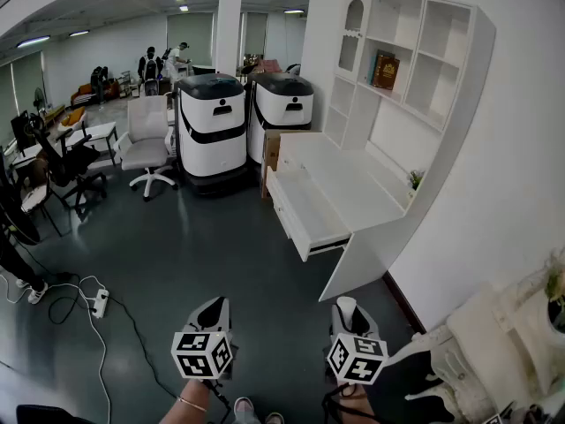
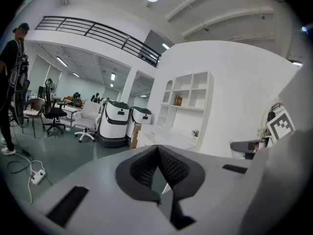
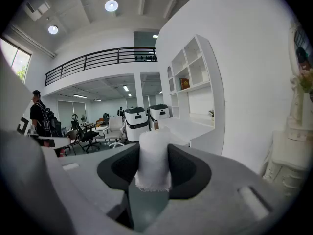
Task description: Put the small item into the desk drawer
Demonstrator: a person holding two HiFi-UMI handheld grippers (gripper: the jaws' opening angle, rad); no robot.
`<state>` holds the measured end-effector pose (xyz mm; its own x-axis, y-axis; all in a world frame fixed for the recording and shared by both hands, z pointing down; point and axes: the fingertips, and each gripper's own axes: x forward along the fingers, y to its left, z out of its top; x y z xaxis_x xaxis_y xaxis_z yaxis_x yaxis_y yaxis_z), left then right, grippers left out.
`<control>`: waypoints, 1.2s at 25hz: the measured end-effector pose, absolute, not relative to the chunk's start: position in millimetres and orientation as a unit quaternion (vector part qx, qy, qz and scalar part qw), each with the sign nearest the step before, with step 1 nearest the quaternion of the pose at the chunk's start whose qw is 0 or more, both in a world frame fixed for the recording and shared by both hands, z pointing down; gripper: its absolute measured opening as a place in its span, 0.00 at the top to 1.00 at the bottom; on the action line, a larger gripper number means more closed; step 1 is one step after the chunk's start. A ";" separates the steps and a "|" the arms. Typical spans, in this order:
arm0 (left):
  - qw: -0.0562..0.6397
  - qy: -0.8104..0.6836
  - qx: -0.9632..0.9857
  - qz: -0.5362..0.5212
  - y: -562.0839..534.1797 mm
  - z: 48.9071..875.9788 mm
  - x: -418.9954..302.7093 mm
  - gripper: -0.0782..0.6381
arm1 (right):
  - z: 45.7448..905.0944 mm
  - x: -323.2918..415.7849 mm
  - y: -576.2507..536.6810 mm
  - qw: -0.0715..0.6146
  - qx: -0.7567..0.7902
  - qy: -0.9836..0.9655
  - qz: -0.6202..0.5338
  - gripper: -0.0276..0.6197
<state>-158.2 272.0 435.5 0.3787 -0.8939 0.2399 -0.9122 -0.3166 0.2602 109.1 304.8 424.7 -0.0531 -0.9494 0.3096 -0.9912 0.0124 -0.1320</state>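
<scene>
Right gripper: jaws spread wide, pinching a roll on both sides. The roll is white, cylindrical and upright, with a soft, fuzzy face and a frayed lower edge. Pads are black and ribbed, set in a smooth grey shell.

Left gripper: jaws pressed together at the tips, the same black ribbed pads.

Both grippers are held low, side by side, well apart from the desk.

Between me and the desk is a stretch of floor, dark grey-green with a slight sheen.

Drawer: pulled out from the desk's front, a long, shallow white tray. The desk is white and flat-topped, with a slab side panel nearest me.

On the desktop by the wall there is a small green plant. Above it is a white cubby shelf with brown books in one bay.

Past the drawer's far end stands a cardboard box, then two rounded white-and-black machines. Left of them is a pale swivel chair.

On the floor to my left, a power strip with trailing black cables.

To my right, just beside me, is a carved cream cabinet.
</scene>
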 end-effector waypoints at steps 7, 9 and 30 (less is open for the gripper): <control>0.185 -0.558 0.809 0.023 263.1 441.8 -169.2 0.90 | 429.2 98.0 296.8 0.074 0.684 -0.708 0.157 0.69; 0.188 -0.558 0.808 0.023 257.9 444.4 -172.0 0.90 | 430.1 94.9 292.1 0.073 0.682 -0.711 0.158 0.69; 0.187 -0.552 0.813 0.025 169.6 450.1 -227.7 0.90 | 442.2 47.9 209.2 0.050 0.679 -0.707 0.192 0.69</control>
